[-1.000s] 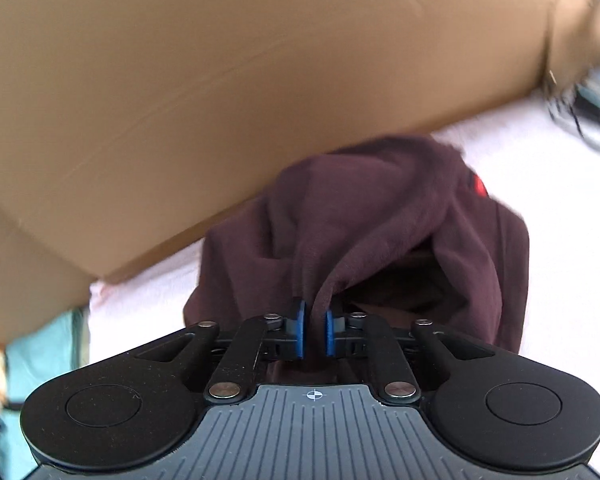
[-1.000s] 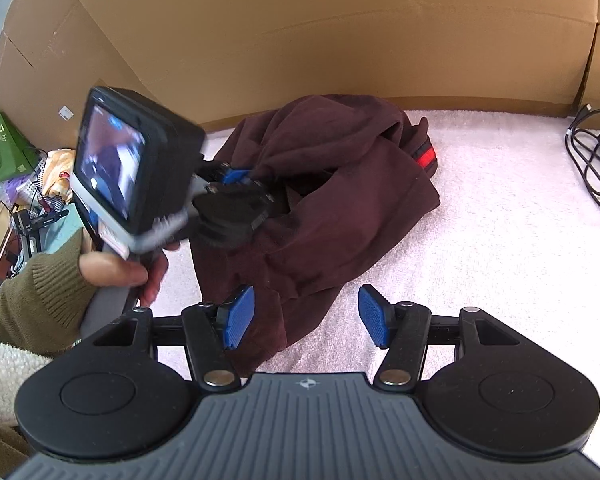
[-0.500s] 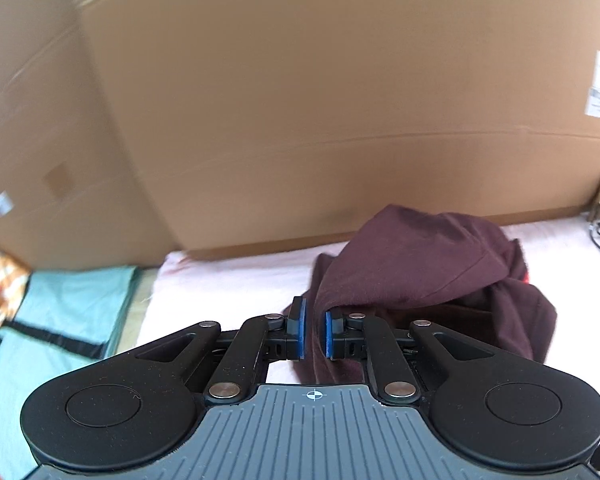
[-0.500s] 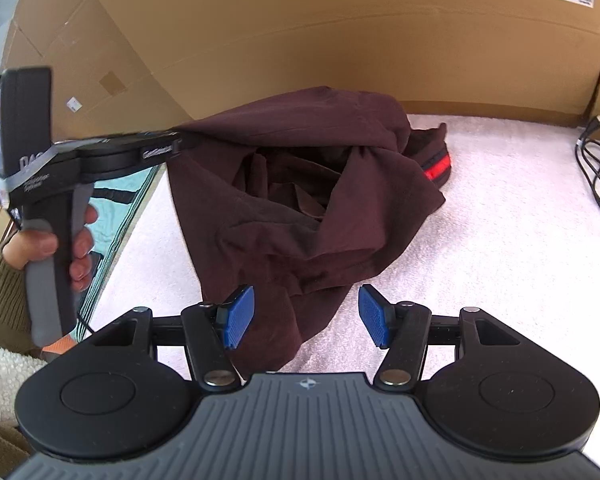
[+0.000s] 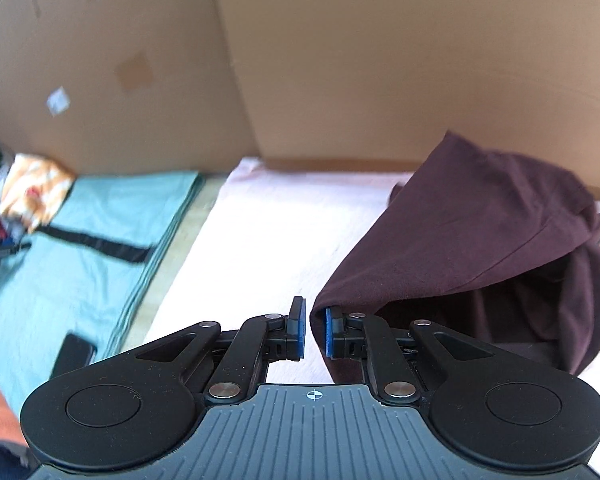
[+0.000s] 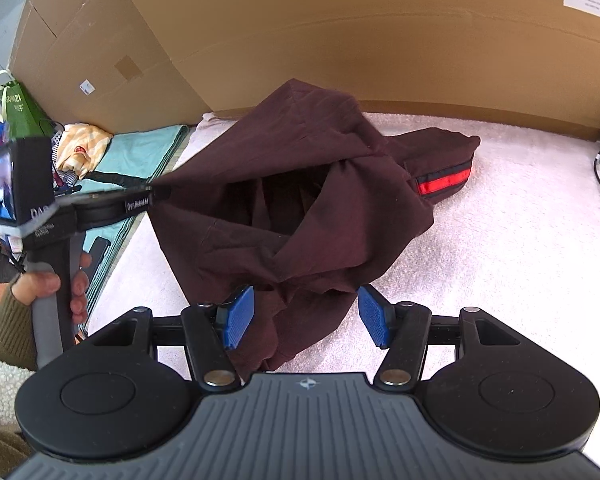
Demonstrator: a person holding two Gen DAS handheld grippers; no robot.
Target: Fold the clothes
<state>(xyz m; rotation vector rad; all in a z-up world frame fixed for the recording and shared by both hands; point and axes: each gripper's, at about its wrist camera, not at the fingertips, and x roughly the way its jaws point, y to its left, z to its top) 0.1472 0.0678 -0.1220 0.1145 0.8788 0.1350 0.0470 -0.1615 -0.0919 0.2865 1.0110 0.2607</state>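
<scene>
Holding the maroon garment (image 6: 300, 208) by one edge, we have it pulled out sideways from our left gripper (image 5: 313, 330), whose blue pads stand nearly closed. In the left wrist view a narrow gap shows between the pads and the cloth lies against the right-hand one, so we cannot tell for sure that it is pinched, though the taut line of fabric in the right wrist view suggests a hold. That pull seems meant to open the crumpled bundle so an edge can be found. The rest of the garment, with its red-striped band (image 6: 444, 180), sits bunched on the white towel (image 6: 520, 248). Our right gripper (image 6: 306, 318) hangs wide open at the garment's near hem, gripping nothing, probably placed to take a second corner.
</scene>
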